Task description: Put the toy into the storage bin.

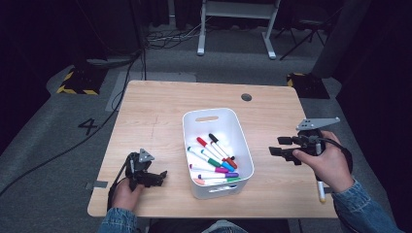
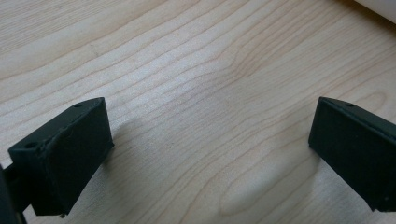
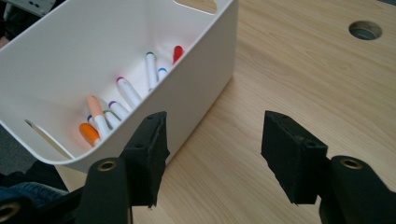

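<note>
A white bin (image 1: 194, 124) stands in the middle of the wooden table (image 1: 155, 111) and holds several coloured markers (image 1: 214, 158). My left gripper (image 1: 160, 177) lies low on the table to the bin's left, open; its jaws (image 2: 210, 135) have bare wood between them and the bin's corner (image 2: 378, 7) is at the top right. My right gripper (image 1: 275, 146) hovers to the right of the bin, pointing at it, open with nothing between its jaws (image 3: 212, 144). In the right gripper view, the bin's wall (image 3: 201, 70) is just left of the jaws, with markers (image 3: 126, 93) inside.
A white marker with a yellow cap (image 1: 320, 190) lies on the table under the right wrist, near the front right edge. A round cable hole (image 1: 246, 97) (image 3: 365, 30) sits at the table's back. Beyond the table are floor cables and white desk legs (image 1: 201, 29).
</note>
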Demonstrator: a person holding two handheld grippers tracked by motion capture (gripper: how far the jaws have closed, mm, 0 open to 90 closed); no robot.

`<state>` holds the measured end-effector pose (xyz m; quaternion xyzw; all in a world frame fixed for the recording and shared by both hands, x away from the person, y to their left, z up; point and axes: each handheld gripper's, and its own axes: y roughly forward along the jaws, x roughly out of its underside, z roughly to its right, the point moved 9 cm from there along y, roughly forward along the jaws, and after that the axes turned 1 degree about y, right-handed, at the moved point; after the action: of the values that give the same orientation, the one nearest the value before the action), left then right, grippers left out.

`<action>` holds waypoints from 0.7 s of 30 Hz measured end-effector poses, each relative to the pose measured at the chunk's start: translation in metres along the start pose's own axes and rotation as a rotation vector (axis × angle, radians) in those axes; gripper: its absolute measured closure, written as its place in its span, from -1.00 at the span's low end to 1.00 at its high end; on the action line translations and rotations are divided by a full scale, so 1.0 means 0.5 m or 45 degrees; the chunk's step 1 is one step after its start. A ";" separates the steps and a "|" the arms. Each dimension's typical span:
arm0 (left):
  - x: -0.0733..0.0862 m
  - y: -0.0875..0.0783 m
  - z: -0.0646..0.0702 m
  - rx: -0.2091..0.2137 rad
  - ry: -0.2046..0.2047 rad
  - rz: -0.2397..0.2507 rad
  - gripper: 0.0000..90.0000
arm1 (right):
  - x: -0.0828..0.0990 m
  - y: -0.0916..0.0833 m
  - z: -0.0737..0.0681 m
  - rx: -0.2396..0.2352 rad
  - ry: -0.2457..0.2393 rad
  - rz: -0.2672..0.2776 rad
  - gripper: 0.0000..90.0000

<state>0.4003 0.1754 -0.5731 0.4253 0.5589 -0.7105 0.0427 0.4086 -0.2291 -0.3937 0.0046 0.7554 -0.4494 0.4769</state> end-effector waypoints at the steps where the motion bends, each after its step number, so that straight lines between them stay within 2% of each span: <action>1: 0.000 0.000 0.000 0.000 0.000 0.000 -1.00 | 0.006 -0.003 0.007 0.009 0.012 0.000 -0.07; 7: 0.000 0.000 0.000 0.000 0.000 0.000 -1.00 | 0.048 -0.021 0.050 0.066 0.081 -0.011 -0.07; 8: 0.000 0.000 0.000 0.000 0.000 0.000 -1.00 | 0.048 -0.021 0.050 0.066 0.081 -0.011 -0.07; 9: 0.000 0.000 0.000 0.000 0.000 0.000 -1.00 | 0.065 -0.029 0.067 0.084 0.092 -0.013 -0.07; 21: 0.000 0.000 0.000 0.000 0.000 0.000 -1.00 | 0.154 -0.049 0.140 0.184 0.193 -0.055 -0.08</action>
<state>0.4003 0.1754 -0.5731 0.4253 0.5590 -0.7105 0.0426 0.4063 -0.3240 -0.4430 0.0567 0.7547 -0.5114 0.4070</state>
